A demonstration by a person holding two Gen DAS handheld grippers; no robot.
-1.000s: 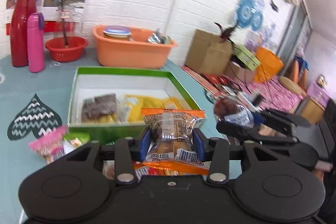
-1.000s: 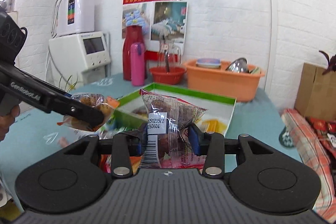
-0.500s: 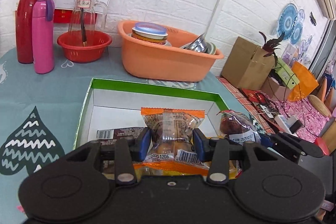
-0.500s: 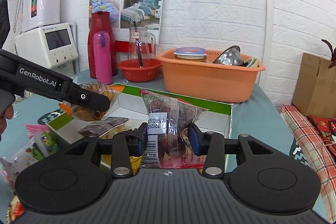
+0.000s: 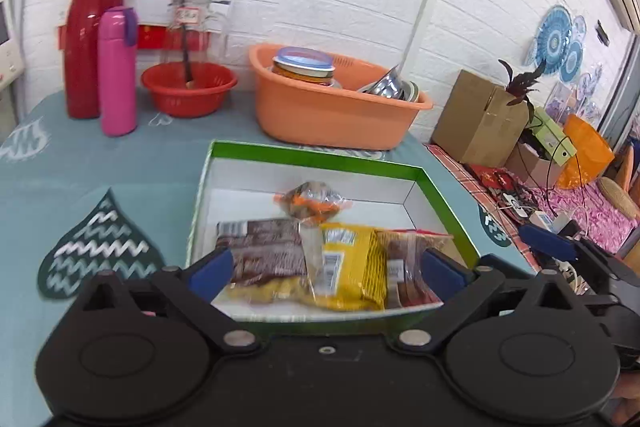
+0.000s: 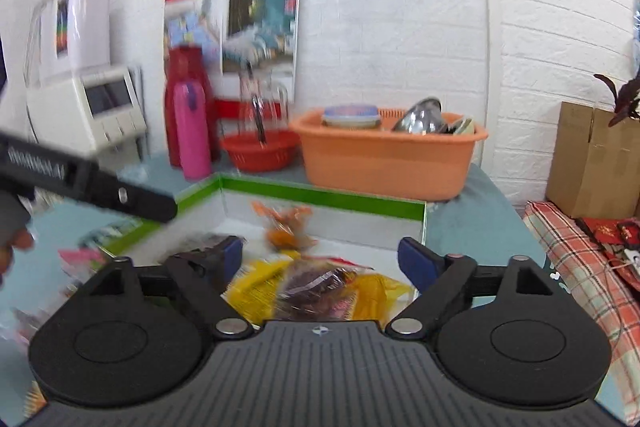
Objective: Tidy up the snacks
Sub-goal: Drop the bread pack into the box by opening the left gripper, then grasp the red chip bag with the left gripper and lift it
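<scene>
A green-rimmed white box [image 5: 316,157] [image 6: 320,195] lies on the teal table with several snack packets in it. My left gripper [image 5: 326,267] hovers over its near edge, jaws opening wide, nothing pressed between the pads. The orange-trimmed bun packet [image 5: 310,203] [image 6: 286,227] lies loose near the box's far wall, behind a brown packet [image 5: 264,251] and a yellow packet [image 5: 348,267]. My right gripper [image 6: 322,259] is over the box too, jaws opening, with the dark bun packet [image 6: 320,287] lying blurred below them, untouched. Each gripper shows at the edge of the other's view.
Behind the box stand an orange basin [image 5: 332,115] with dishes, a red bowl [image 5: 188,91], a pink bottle [image 5: 118,75] and a red flask [image 5: 86,43]. Loose snacks [image 6: 80,255] lie left of the box. A cardboard box [image 5: 476,119] sits beyond the table's right edge.
Both grippers moved forward over the box and opened. The orange-trimmed packet left the left gripper and the dark packet left the right one; both now lie in the box.
</scene>
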